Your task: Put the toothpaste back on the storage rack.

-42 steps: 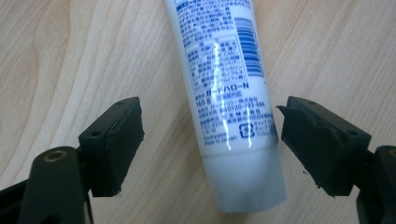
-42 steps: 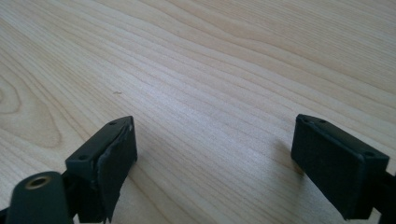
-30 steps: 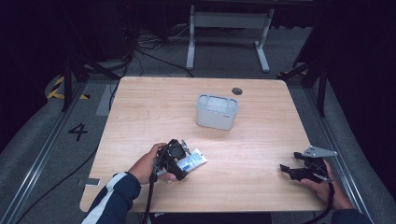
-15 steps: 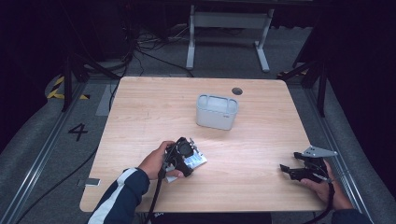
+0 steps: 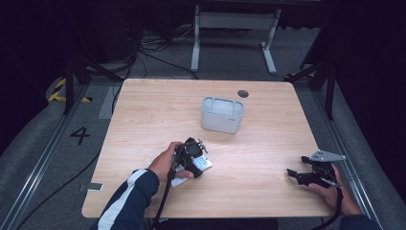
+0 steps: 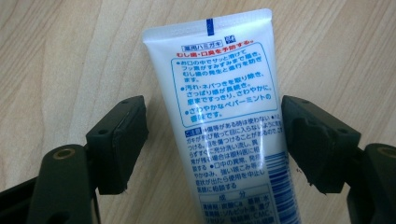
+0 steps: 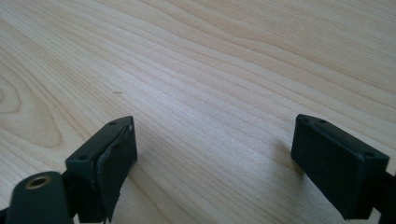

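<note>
Shifted rightward and lower in the high view since the earlier frame: left gripper [image 5: 191,155], bent over the white tube [image 5: 203,164] at lower centre, jaws just closing then reopening. Grey container [image 5: 221,114] well apart above, nothing blocking.

Left gripper view: tube [image 6: 224,121] flat on the table [image 6: 70,56], straddled, both pads clear, apparently lined up for a pinch.

Right gripper view: right gripper [image 7: 212,154] spread wide over bare wood, idle.

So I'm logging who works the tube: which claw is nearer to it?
Left. The left claw straddles the tube, jaws open on either side, pads not pressing. The right claw sits far across the table.
</note>
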Motion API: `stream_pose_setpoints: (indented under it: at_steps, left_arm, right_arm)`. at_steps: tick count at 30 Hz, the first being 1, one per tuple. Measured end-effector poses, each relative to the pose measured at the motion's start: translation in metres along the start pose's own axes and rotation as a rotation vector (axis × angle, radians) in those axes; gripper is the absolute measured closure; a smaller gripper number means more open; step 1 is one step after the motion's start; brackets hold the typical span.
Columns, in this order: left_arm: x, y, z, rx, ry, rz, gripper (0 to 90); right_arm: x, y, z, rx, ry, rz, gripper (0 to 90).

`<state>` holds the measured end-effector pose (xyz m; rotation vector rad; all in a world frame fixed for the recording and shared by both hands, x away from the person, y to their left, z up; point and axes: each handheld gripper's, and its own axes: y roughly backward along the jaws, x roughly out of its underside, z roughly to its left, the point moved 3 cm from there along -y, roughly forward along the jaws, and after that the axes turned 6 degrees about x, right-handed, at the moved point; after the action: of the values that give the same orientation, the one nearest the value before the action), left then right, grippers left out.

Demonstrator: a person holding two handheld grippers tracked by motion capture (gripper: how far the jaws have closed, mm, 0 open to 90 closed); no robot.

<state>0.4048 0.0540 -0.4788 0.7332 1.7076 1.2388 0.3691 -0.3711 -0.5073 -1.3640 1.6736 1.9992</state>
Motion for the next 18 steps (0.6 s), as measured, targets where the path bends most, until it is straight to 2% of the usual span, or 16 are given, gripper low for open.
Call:
stream_pose_setpoints:
  at_steps: [5, 8, 9, 11, 14, 18]
  left_arm:
    - [-0.0025, -0.0003, 0.0002, 0.008, -0.012, -0.005, 27.6]
    - [-0.0048, 0.001, 0.0003, 0.029, 0.001, -0.003, 30.7]
    - [-0.0061, 0.0009, 0.0002, 0.028, -0.004, 0.007, 33.8]
    - [-0.0064, 0.0014, -0.0001, 0.026, -0.003, 0.013, 34.0]
    - [-0.0059, 0.0031, -0.0011, 0.05, -0.007, 0.017, 38.2]
    - [-0.0066, 0.0035, -0.0013, 0.046, 0.004, 0.023, 41.5]
  right_arm:
    - [0.0, 0.0, -0.0001, 0.0, 0.0, 0.0, 14.3]
    - [0.0, 0.0, 0.0, 0.0, 0.0, 0.0, 14.3]
    - [0.0, 0.0, -0.0001, 0.0, 0.0, 0.0, 14.3]
    - [0.0, 0.0, 0.0, 0.0, 0.0, 0.0, 14.3]
    - [0.0, 0.0, 0.0, 0.0, 0.0, 0.0, 14.3]
    - [0.0, 0.0, 0.0, 0.0, 0.0, 0.0, 14.3]
